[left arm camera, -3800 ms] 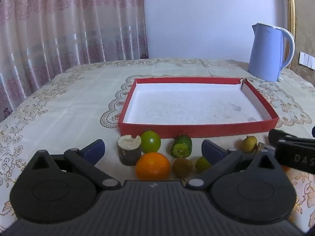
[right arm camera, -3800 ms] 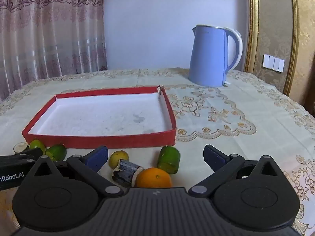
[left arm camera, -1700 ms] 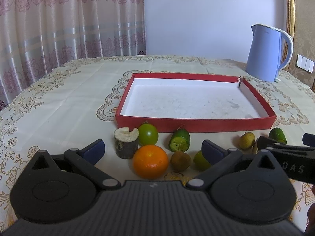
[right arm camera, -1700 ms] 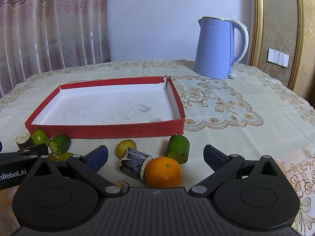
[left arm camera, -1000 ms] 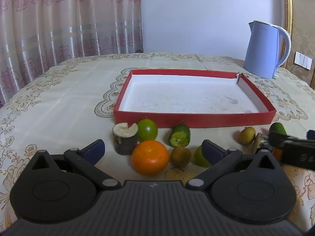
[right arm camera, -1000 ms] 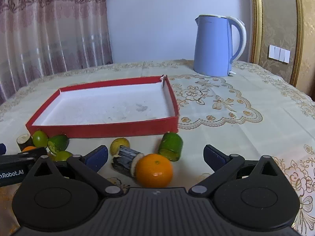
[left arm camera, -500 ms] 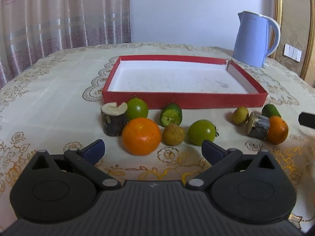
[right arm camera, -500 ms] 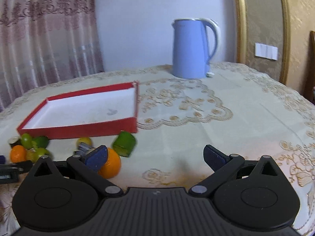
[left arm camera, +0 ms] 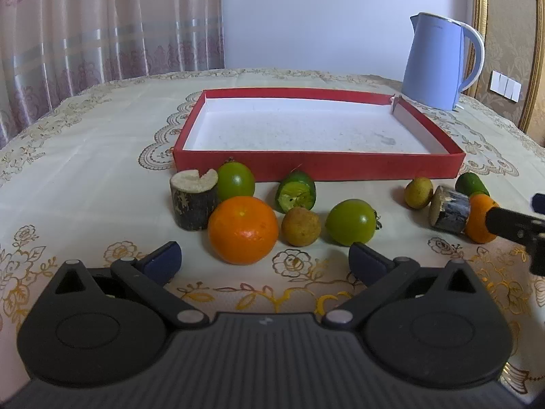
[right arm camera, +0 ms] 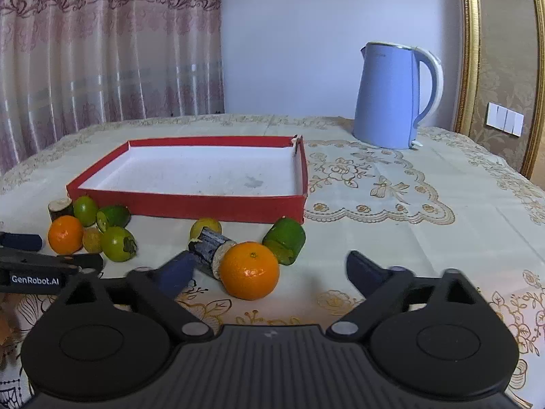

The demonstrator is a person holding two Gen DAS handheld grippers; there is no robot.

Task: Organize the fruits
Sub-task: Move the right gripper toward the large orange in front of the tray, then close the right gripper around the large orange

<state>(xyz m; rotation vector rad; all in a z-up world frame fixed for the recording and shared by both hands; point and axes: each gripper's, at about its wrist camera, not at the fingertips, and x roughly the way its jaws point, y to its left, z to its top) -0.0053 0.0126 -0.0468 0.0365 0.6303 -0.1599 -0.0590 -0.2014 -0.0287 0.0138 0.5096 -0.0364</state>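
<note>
Only one bit of writing could be read. White letters spelled "GenRobot.AI" on the black side of the left gripper (right arm camera: 51, 266), seen at the left edge of the right wrist view. The blue kettle (right arm camera: 391, 99) had a tiny mark near its top, but it was too small to read.

A table (right arm camera: 425, 211) spread with a cream, gold-embroidered tablecloth (left arm camera: 68, 156) fills the room's foreground. At twelve o'clock stands a plain pale wall (right arm camera: 289, 34). Pink patterned curtains (right arm camera: 102, 51) glow with daylight at ten o'clock. At two o'clock, gold-framed damask wall panelling (right arm camera: 504, 34) carries a white switch plate (right arm camera: 503, 123).
</note>
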